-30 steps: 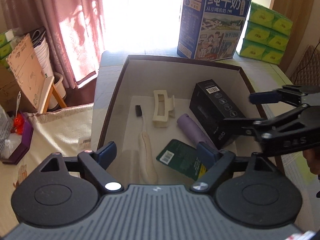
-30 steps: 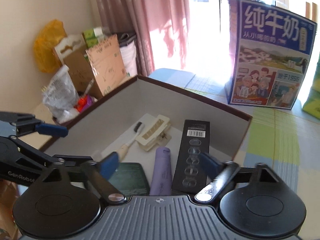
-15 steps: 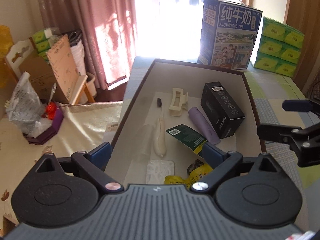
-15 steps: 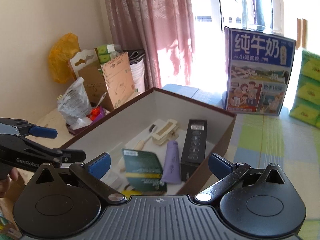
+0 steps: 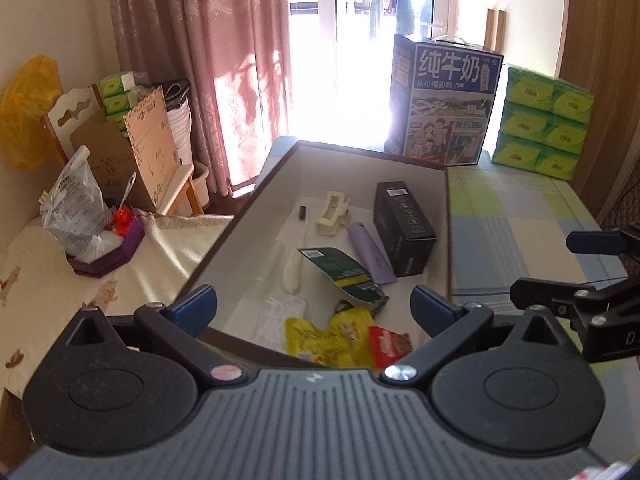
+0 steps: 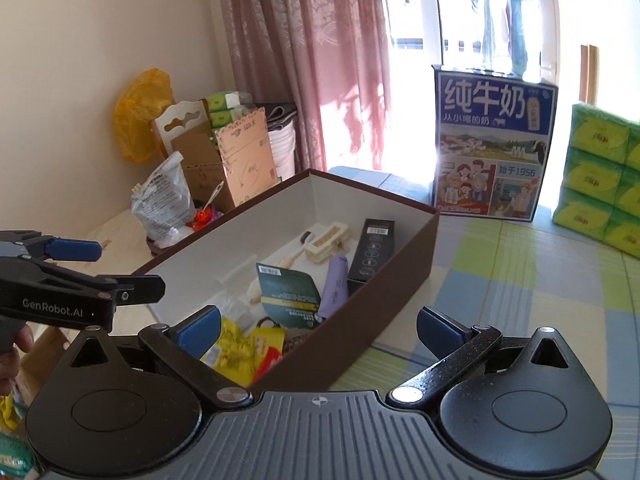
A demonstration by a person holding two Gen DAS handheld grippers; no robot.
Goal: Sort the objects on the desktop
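Sorted items (green packet (image 5: 340, 270), purple tube (image 5: 370, 252), black carton (image 5: 402, 226)) inside brown box (image 6: 404, 264) on desk; left tool (image 5: 314, 306) opening, empty; right tool (image 6: 318, 330) wide, empty; risk: snagging box rim.

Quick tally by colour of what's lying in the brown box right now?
Black: 1, carton
Purple: 1, tube
Cream: 2, hair claw, toothbrush
Dark green: 1, packet
Yellow: 1, pouch
Red: 1, sachet
Clear: 1, wrapper
Total: 8
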